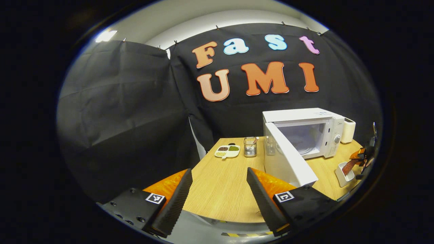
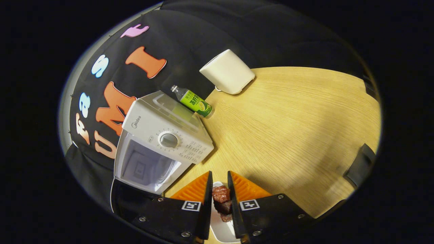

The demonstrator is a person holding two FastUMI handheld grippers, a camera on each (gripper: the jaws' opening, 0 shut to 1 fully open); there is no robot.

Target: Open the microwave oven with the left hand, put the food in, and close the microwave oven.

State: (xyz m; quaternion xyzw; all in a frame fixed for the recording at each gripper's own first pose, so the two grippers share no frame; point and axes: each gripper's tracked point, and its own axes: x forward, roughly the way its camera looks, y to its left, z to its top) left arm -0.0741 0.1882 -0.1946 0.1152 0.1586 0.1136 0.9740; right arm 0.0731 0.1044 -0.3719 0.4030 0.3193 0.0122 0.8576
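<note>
Pale wood grain fills the space between the fingers of the left gripper (image 1: 219, 189), which are spread wide apart with nothing held between them, low in the left gripper view. Beyond them the wooden table (image 1: 220, 183) runs back to the black cloth wall. At about two o'clock from this gripper a white microwave oven (image 1: 305, 135) is seen with its door (image 1: 288, 159) swung open toward the camera and the lit cavity exposed. At twelve o'clock, near the table's far edge, a divided white dish (image 1: 227, 151) with small portions of grains and a wire holder (image 1: 250, 146) are set side by side. At three o'clock, at the table's right edge, the right gripper (image 1: 360, 159) is seen over a small white container (image 1: 343, 174) with a dark red piece of food (image 1: 348, 167) at its fingers.

In the right gripper view, the right gripper (image 2: 218, 196) is nearly closed, and reddish-brown chunks of food (image 2: 221, 195) are held between its fingers above a white container (image 2: 222, 230). At ten o'clock the microwave oven (image 2: 162, 139) lies tilted in view, dial toward the camera, cavity open. At twelve o'clock a green-labelled bottle (image 2: 193, 101) stands just behind the oven, and a cream-coloured appliance (image 2: 227, 72) farther back.
</note>
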